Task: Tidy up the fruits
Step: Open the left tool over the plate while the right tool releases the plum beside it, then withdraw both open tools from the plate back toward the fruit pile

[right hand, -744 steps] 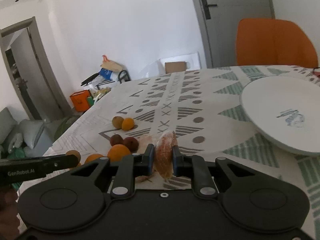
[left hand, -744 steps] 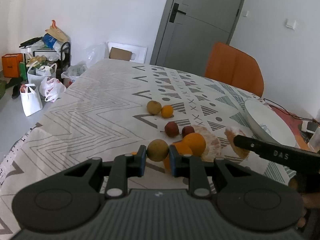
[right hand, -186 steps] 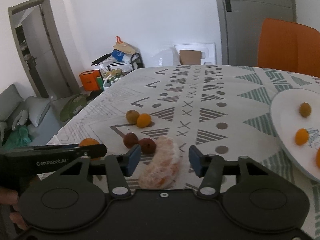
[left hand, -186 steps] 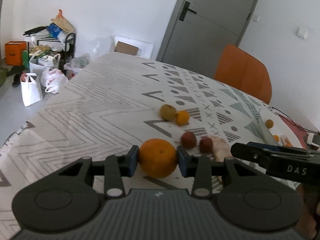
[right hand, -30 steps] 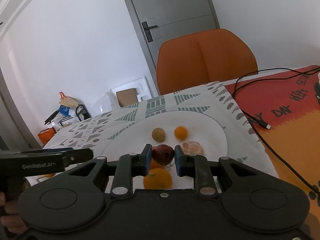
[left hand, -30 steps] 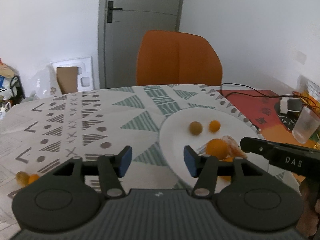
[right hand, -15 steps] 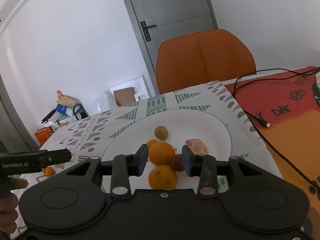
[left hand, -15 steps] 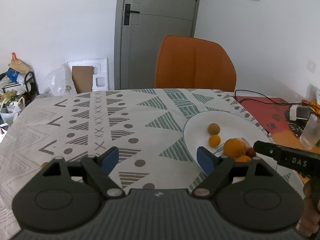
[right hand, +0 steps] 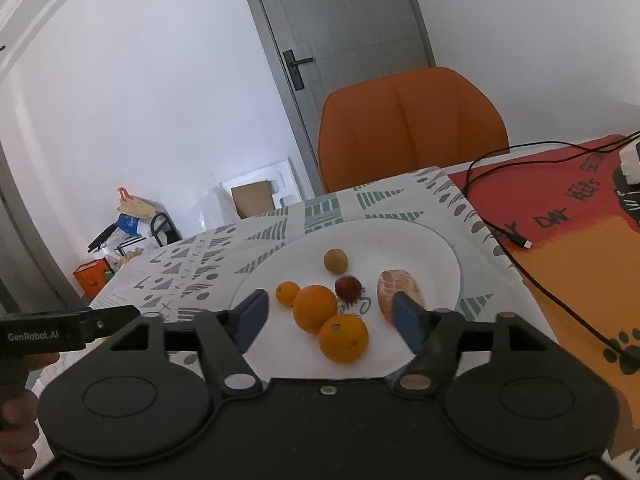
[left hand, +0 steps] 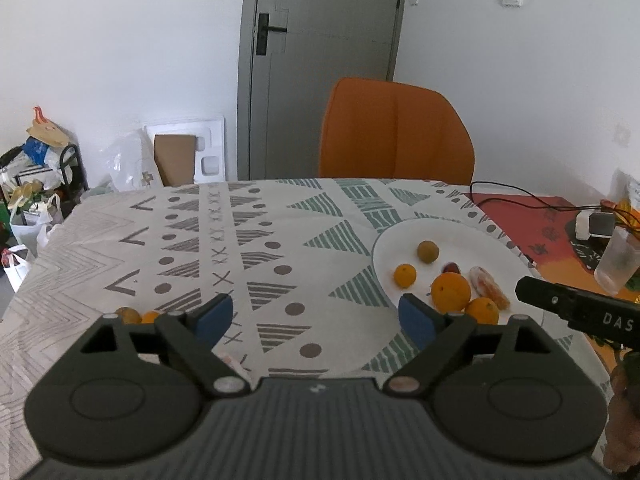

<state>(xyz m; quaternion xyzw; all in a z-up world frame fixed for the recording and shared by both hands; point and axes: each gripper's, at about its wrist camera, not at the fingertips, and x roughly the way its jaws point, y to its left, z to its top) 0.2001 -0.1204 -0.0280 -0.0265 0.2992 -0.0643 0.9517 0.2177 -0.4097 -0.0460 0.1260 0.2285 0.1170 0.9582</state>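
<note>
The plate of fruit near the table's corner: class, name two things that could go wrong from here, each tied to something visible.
1. Round fruit lie loose and close together on the white plate; the right claw, open just above the two large oranges, might nudge them rolling.
2. Two small fruits remain on the tablecloth beside the left claw, near the table's edge; a clumsy reach could knock them off.

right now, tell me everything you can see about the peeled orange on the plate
The peeled orange is a skinless citrus with pale orange flesh, white pith streaks and visible segment lines. It looks soft and whole, though its near end is hidden behind a finger of the right gripper. It lies on its side on the white plate, on the right of the fruit group, apart from the small dark red fruit beside it. Nothing grips it.
</note>
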